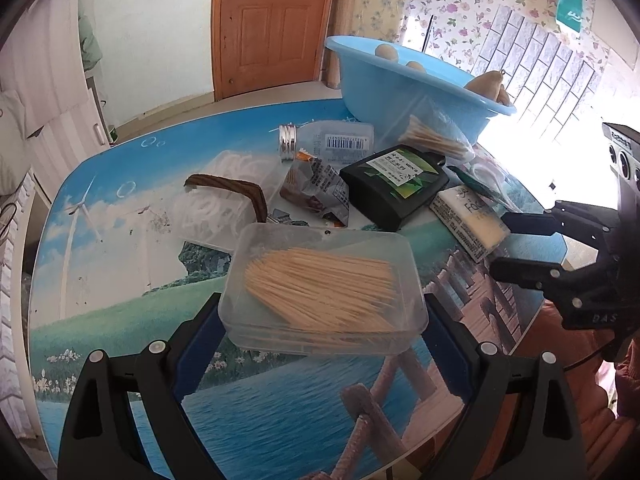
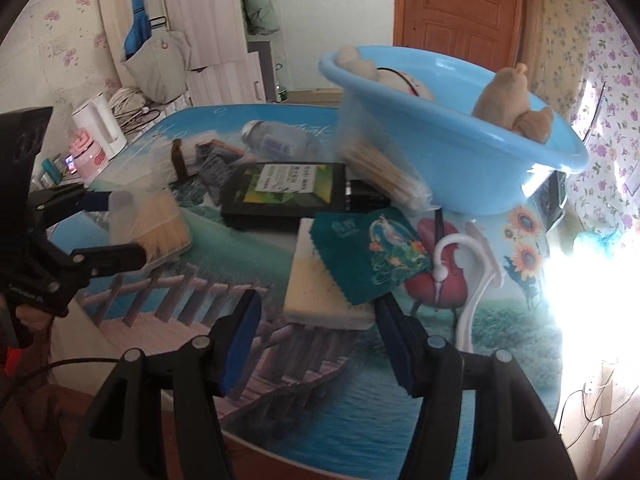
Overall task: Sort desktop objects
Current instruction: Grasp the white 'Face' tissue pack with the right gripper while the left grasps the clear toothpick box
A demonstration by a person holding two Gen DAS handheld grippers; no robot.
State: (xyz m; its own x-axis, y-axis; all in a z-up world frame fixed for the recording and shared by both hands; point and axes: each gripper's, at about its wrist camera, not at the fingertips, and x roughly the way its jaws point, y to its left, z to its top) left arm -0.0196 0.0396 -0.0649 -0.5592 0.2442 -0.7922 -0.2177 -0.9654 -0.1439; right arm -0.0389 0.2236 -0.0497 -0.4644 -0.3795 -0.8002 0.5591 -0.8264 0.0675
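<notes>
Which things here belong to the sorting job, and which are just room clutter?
Job:
- toothpick box, clamped by the left gripper
- white soap bar, before the open right gripper
- black packet
- blue basin

Clutter:
- white kettle
- pink jar
- door
</notes>
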